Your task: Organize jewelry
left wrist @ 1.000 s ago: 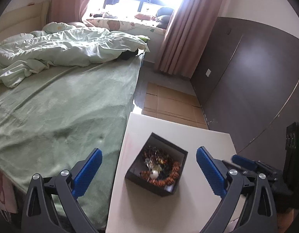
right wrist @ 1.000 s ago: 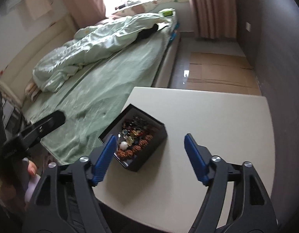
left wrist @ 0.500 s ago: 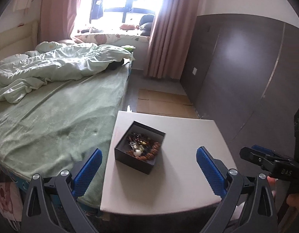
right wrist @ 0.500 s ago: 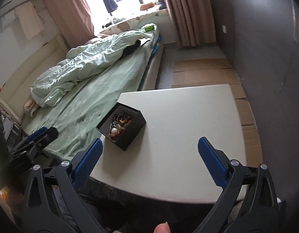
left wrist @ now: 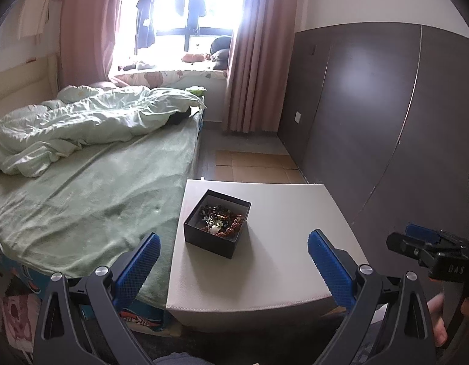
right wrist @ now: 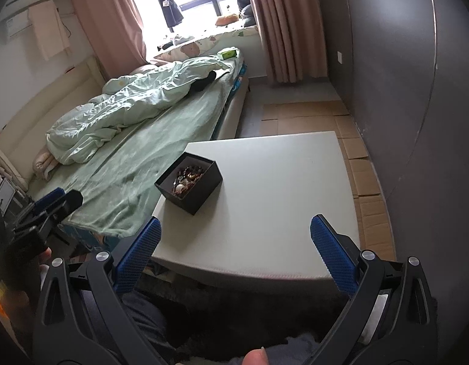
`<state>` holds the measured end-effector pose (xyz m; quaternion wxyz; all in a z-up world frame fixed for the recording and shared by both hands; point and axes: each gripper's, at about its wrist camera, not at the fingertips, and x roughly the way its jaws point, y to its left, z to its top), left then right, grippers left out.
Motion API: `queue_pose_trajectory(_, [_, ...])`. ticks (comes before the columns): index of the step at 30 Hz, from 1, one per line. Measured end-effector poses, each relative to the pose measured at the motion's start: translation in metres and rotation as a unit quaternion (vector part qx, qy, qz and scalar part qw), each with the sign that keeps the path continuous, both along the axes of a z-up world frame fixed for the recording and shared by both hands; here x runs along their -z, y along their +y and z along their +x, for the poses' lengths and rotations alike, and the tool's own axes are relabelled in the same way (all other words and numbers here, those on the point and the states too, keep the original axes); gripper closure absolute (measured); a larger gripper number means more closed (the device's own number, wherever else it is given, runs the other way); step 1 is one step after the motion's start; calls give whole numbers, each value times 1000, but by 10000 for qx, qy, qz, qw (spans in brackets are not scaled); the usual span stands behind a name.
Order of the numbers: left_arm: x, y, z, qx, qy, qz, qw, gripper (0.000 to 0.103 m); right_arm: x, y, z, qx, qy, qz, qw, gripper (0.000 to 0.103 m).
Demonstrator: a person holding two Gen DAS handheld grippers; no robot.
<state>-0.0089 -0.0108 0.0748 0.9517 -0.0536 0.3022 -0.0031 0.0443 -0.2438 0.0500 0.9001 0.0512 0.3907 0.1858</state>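
Observation:
A black open box (left wrist: 217, 223) full of beaded jewelry (left wrist: 222, 220) sits on the left part of a white table (left wrist: 283, 210); it also shows in the right wrist view (right wrist: 189, 183). My left gripper (left wrist: 233, 258) is open and empty, held back from the table's near edge, below the box. My right gripper (right wrist: 233, 248) is open and empty, above the table's near edge, right of the box. The right gripper also shows at the right edge of the left wrist view (left wrist: 429, 251).
A bed with a green sheet (left wrist: 82, 200) and a crumpled duvet (left wrist: 82, 121) borders the table on the left. A dark wardrobe wall (left wrist: 371, 115) stands on the right. Cardboard sheets (right wrist: 310, 115) lie on the floor beyond the table.
Both grippers have pulled back and away from the box, which now looks smaller and farther. The right gripper has opened wider. The box has not moved.

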Motion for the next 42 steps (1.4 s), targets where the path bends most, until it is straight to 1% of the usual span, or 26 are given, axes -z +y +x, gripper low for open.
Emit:
queue_pose_trajectory(3, [2, -1, -9, 8, -83, 22, 10000, 9, 5, -2, -10, 39, -39, -57, 10000, 5])
queue_pose_trajectory(6, [6, -2, -18, -8, -157, 57, 9999, 9, 9, -5, -19, -17, -94, 65, 9999, 5])
queue_pose_trajectory(9, [10, -4, -22, 15, -214, 104, 9997, 9, 13, -4, -27, -4, -166, -67, 9998, 5])
queue_pose_trajectory(12, [16, -7, -26, -29, -287, 253, 9993, 9, 18, -4, -32, 11, -189, -34, 9998, 5])
queue_pose_trajectory(14, [21, -5, -29, -121, -369, 219, 9990, 9, 18, -5, -34, 93, -284, -41, 9995, 5])
queue_pose_trajectory(16, [24, -4, -29, -128, -373, 200, 9990, 9, 18, -3, -35, 69, -352, -44, 9993, 5])
queue_pose_trajectory(19, [25, 1, -32, -205, -507, 145, 9984, 9, 19, -2, -36, 55, -417, -8, 9991, 5])
queue_pose_trajectory(21, [26, 2, -31, -213, -503, 111, 9984, 9, 19, -7, -38, 97, -479, 74, 9988, 5])
queue_pose_trajectory(26, [27, 6, -30, -280, -536, 63, 9982, 9, 20, -11, -35, 158, -448, 122, 9988, 5])
queue_pose_trajectory(31, [28, 0, -29, -260, -544, 218, 9979, 9, 21, -9, -32, 160, -471, 10, 9988, 5])
queue_pose_trajectory(35, [29, -3, -28, -224, -538, 316, 9978, 9, 21, -11, -32, 197, -457, 38, 9988, 5])
queue_pose_trajectory(42, [29, -3, -29, -234, -554, 335, 9976, 9, 22, -14, -33, 211, -404, 110, 9989, 5])
